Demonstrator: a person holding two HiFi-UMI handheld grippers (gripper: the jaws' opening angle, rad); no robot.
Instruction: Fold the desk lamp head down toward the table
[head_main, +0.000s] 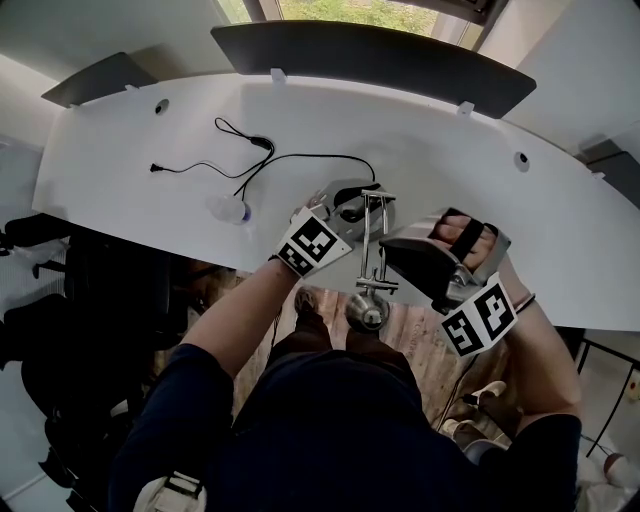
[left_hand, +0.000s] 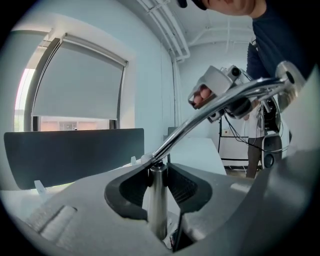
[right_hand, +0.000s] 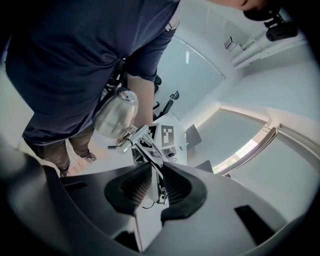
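Desk lamp head (head_main: 368, 310) hangs beyond the table (head_main: 450, 150) edge; over the table, left gripper (left_hand: 159, 190) clamps the lamp post (left_hand: 158, 212), right gripper (right_hand: 154, 186) clamps the lamp arm (right_hand: 145, 147)

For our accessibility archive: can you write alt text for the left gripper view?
The left gripper clamps the lamp's upright chrome post. From its top, the lamp arm slants up to the right; a shaded window and dark desk divider sit behind.

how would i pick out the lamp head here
On the curved white desk, a chrome desk lamp stands at the near edge. Its head is the rounded silver dome hanging past that edge over the wooden floor, unlike its thin rods.
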